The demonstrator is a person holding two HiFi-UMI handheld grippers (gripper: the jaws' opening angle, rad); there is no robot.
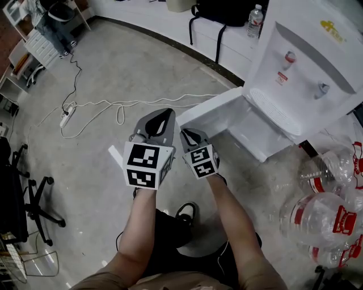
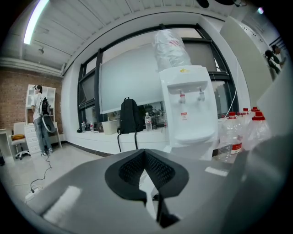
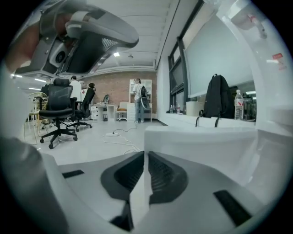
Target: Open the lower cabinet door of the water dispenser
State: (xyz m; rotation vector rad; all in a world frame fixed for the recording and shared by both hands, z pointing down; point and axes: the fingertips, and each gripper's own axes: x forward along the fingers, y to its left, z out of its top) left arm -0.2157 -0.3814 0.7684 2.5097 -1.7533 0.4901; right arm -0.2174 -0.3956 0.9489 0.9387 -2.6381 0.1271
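The white water dispenser stands at the upper right of the head view, and its lower cabinet door is swung out to the left. My right gripper is at the door's free edge. In the right gripper view the jaws are closed on the thin white edge of the door. My left gripper sits just left of the right one, beside the door. Its pads meet with nothing held, and the dispenser stands ahead of it.
Several big empty water bottles lie to the right of the dispenser. A power strip with cables crosses the floor at the left. An office chair stands at the far left. A black backpack hangs on the back counter. A person stands far off.
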